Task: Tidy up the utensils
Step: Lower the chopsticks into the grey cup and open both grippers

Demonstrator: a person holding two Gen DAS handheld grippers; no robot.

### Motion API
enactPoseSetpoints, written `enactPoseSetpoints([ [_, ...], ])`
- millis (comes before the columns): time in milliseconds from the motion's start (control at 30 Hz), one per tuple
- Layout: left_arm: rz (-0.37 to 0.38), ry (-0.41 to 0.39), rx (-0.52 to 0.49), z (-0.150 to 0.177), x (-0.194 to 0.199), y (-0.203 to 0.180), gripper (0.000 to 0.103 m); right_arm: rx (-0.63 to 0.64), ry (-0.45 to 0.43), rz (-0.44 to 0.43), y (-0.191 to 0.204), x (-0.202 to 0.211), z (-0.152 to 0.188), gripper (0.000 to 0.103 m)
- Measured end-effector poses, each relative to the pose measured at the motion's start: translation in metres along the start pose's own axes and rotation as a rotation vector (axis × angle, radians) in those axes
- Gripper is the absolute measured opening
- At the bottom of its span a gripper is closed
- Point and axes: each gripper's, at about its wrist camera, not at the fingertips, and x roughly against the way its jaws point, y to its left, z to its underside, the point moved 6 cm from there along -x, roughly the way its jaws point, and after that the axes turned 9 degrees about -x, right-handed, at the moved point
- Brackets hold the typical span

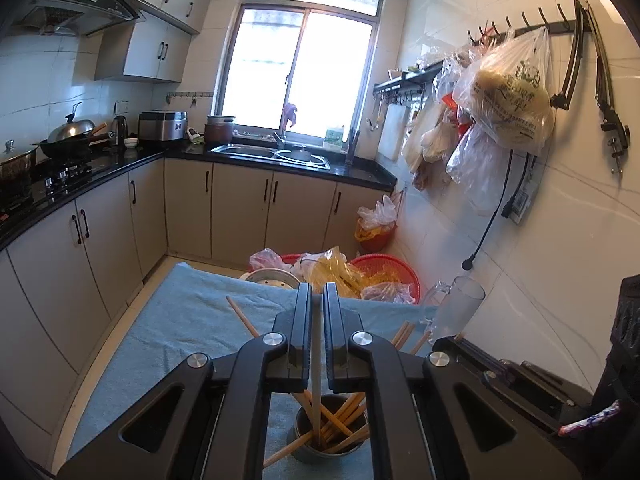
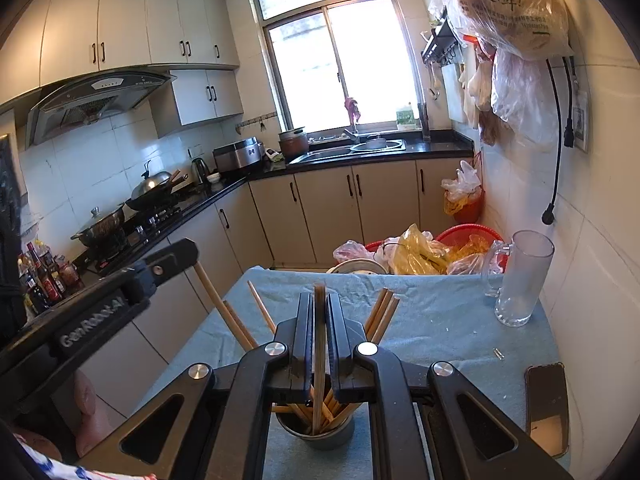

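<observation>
Most of the wooden chopsticks (image 2: 320,410) already stand bundled in the small round grey metal holder (image 2: 316,432) on the blue cloth-covered surface (image 2: 440,320), so the sorting looks well advanced. Each gripper pinches one more stick: the right gripper (image 2: 319,300) has its jaws nearly together on an upright chopstick (image 2: 319,360) whose lower end reaches into the holder at 6 o'clock of the jaws, and the left gripper (image 1: 317,292) grips another chopstick (image 1: 316,380) the same way above the same holder (image 1: 328,440). Neither stick is let go yet. What seems left is releasing these two; no loose chopsticks show on the cloth. A clear glass mug (image 2: 520,280) stands at 2 o'clock, well apart, and a dark phone (image 2: 547,408) lies at 4 o'clock.
</observation>
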Motion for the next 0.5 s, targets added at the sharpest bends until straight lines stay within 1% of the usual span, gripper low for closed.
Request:
enactPoseSetpoints([
  [67,0.002,-0.007,-0.004,-0.001,0.005,0.000,0.009,-0.003,-0.002,-0.001,0.000,0.001,0.000,0.016],
  [100,-0.004,-0.013,-0.008,-0.002,0.008,-0.001,0.015,-0.004,-0.006,0.001,-0.001,0.002,-0.001,0.023],
  [133,-0.010,-0.020,-0.012,-0.003,0.011,-0.001,0.019,-0.004,-0.010,0.003,-0.001,0.003,-0.001,0.027],
  [167,-0.014,-0.027,-0.014,-0.003,0.014,-0.001,0.029,-0.006,-0.014,0.002,-0.001,0.004,-0.002,0.028],
  [200,-0.017,-0.036,-0.014,-0.004,0.017,0.000,0.034,-0.007,-0.017,0.001,-0.001,0.006,-0.003,0.028],
  [367,-0.020,-0.056,-0.004,-0.007,0.036,0.002,0.035,-0.011,-0.036,0.001,0.000,0.016,-0.006,0.029],
  [433,-0.015,-0.064,0.005,-0.009,0.046,0.004,0.036,-0.015,-0.047,0.004,0.000,0.022,-0.008,0.032],
  [500,-0.013,-0.076,0.008,-0.009,0.056,0.005,0.044,-0.016,-0.058,0.003,-0.001,0.029,-0.010,0.035],
])
